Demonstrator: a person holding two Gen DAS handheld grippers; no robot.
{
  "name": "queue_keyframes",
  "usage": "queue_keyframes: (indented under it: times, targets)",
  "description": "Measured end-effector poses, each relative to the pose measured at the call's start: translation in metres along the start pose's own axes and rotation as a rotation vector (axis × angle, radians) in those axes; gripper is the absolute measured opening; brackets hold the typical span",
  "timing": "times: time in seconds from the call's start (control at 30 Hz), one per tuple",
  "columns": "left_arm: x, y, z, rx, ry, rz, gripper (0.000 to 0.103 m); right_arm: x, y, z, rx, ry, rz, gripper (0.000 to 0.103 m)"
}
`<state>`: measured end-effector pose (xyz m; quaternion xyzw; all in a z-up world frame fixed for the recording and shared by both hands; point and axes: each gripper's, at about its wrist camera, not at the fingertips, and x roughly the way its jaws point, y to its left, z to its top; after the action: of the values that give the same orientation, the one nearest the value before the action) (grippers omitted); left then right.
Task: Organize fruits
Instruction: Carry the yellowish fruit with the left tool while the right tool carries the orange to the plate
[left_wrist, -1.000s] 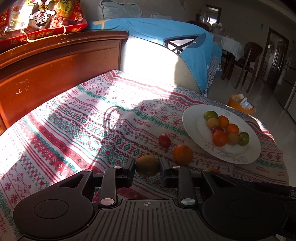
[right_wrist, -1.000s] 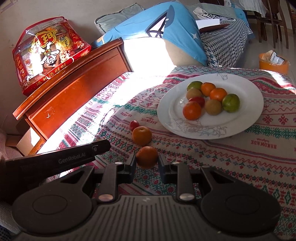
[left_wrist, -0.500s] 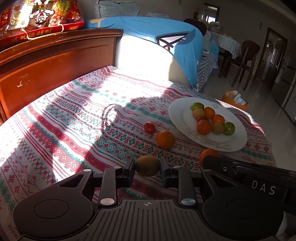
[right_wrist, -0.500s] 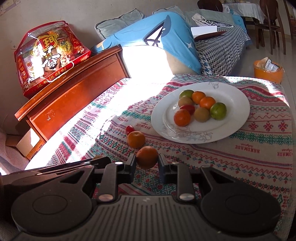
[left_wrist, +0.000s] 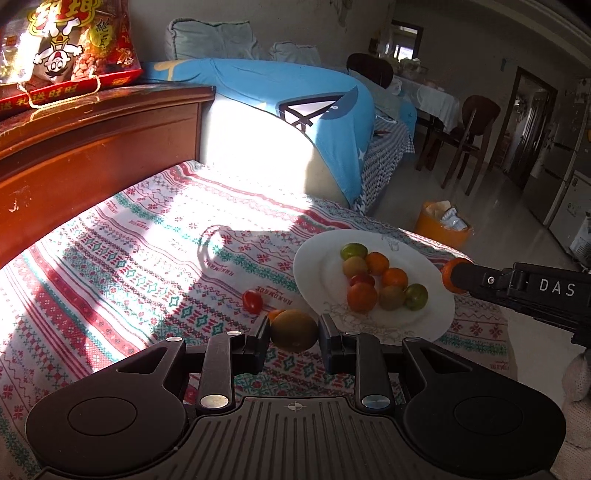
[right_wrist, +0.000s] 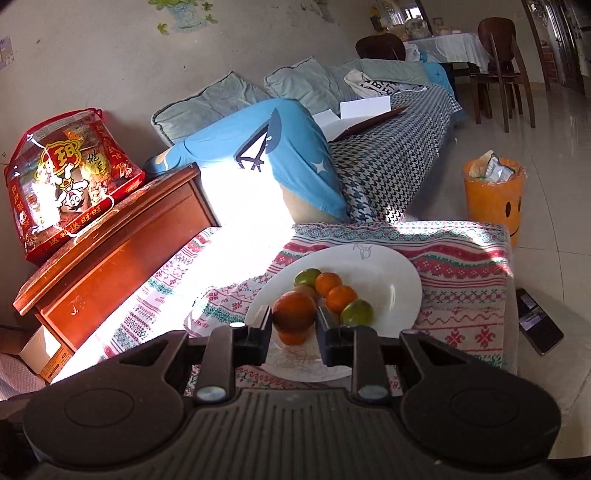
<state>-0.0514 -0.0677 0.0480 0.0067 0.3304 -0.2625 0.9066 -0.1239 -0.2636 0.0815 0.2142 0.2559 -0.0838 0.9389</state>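
On the white plate, right of centre in the left wrist view: seven fruits already gathered, orange, green, brownish and one red. Left gripper clamped on a brown-green fruit, low centre of frame, short of the plate's near rim. Right gripper closed on an orange, hovering over the plate's near left part in the right wrist view; seen from the left camera, at the plate's right edge. Loose on the patterned cloth: a small red tomato just left of the plate, and a sliver of another orange fruit peeking from behind the held fruit. Judged well past halfway: two in hand, two left to fetch.

Bare plate on the left and near side for both drops. Surface edge close beyond the plate at right of frame; floor and an orange bin beyond, so a roll-off risk there. Wide open cloth toward left of frame.
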Motion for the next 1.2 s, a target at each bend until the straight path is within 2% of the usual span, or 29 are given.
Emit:
queue_keyframes:
  times: [0.17, 0.37, 0.7, 0.77, 0.87, 0.97, 1.2]
  targets:
    - [0.023, -0.020, 0.004, 0.008, 0.029, -0.029, 0.025, 0.016, -0.022, 0.016, 0.071, -0.023, -0.041, 0.026]
    - [0.049, -0.044, 0.004, 0.026, 0.068, -0.060, 0.026, 0.036, -0.047, 0.017, 0.162, -0.009, -0.083, 0.026]
    - [0.081, -0.061, 0.010, 0.030, 0.111, -0.079, 0.026, 0.056, -0.066, 0.013, 0.229, 0.017, -0.088, 0.026]
    - [0.084, -0.064, 0.012, 0.037, 0.111, -0.075, 0.026, 0.060, -0.067, 0.012, 0.238, 0.020, -0.091, 0.029]
    - [0.085, -0.065, 0.016, 0.035, 0.103, -0.073, 0.028, 0.061, -0.070, 0.012, 0.265, 0.018, -0.093, 0.029]
    - [0.083, -0.063, 0.019, 0.025, 0.101, -0.071, 0.036, 0.060, -0.070, 0.012, 0.263, 0.013, -0.090, 0.029]
    - [0.074, -0.051, 0.026, 0.014, 0.092, -0.057, 0.042, 0.055, -0.066, 0.011, 0.252, 0.006, -0.083, 0.031]
